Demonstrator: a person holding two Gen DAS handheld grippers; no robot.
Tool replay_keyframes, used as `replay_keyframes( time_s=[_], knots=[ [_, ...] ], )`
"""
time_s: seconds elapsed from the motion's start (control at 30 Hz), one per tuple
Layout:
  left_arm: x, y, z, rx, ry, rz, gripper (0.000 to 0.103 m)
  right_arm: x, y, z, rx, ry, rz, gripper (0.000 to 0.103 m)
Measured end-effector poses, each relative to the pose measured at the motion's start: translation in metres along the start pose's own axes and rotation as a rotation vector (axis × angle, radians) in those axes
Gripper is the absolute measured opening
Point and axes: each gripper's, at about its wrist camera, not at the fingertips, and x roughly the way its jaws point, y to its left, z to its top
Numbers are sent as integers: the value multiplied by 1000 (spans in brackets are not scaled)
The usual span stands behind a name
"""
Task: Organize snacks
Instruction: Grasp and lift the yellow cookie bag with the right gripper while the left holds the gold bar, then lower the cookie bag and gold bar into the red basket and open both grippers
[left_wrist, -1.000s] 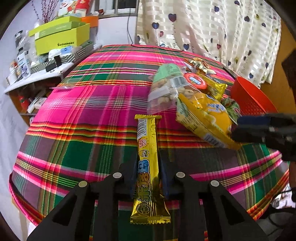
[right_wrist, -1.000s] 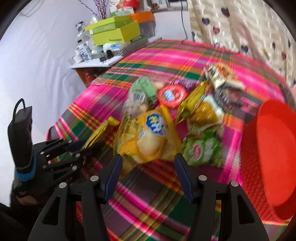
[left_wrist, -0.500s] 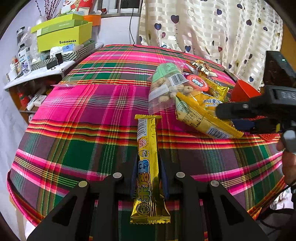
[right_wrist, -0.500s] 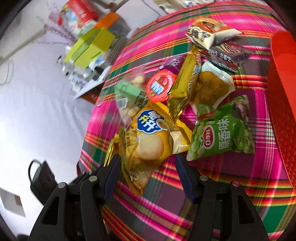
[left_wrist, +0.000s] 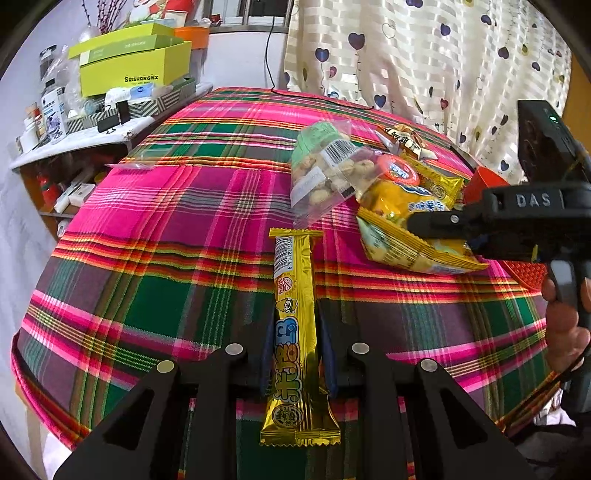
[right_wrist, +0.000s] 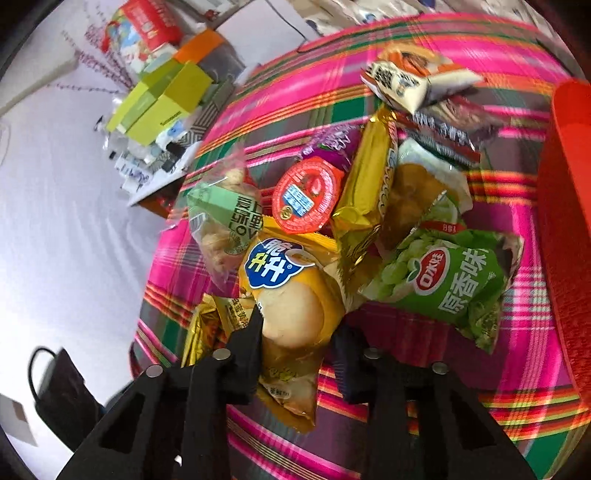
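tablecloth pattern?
Plaid: the tablecloth has magenta, green and dull purple blocks with thin orange-yellow stripes. Clearest in the left wrist view.

A red basket (right_wrist: 565, 236) runs off the right edge of the right wrist view; in the left wrist view only slivers of it (left_wrist: 484, 181) show behind the right gripper (left_wrist: 417, 223), which also covers part of a yellow bag (left_wrist: 399, 236). The heap's far packets (right_wrist: 410, 81) are smeared by motion blur, their print unreadable. A purple packet (right_wrist: 332, 142) lies mostly buried under a red-lidded cup (right_wrist: 306, 195). Shelf clutter (left_wrist: 55, 110) is too small to identify.
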Motion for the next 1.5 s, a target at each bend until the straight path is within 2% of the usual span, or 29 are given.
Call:
replay_keyframes(
  time_s=[0.33,0.67,0.97,1.23,1.5],
  knots=[
    [-19,-11,7,-18,-46,-7,23,-33,10,-17,-137,-59,14,27],
    [-34,-38,22,2,-90,-34,23,-79,6,-25,-177,-157,58,26],
    [-33,-81,42,70,-115,-107,23,-126,-30,-24,-105,-260,38,26],
    [-24,-124,61,140,-113,-170,23,-170,-83,-25,-9,-359,-13,26],
    [-16,-166,80,210,-111,-220,23,-191,-129,-30,80,-404,-60,26]
  ],
)
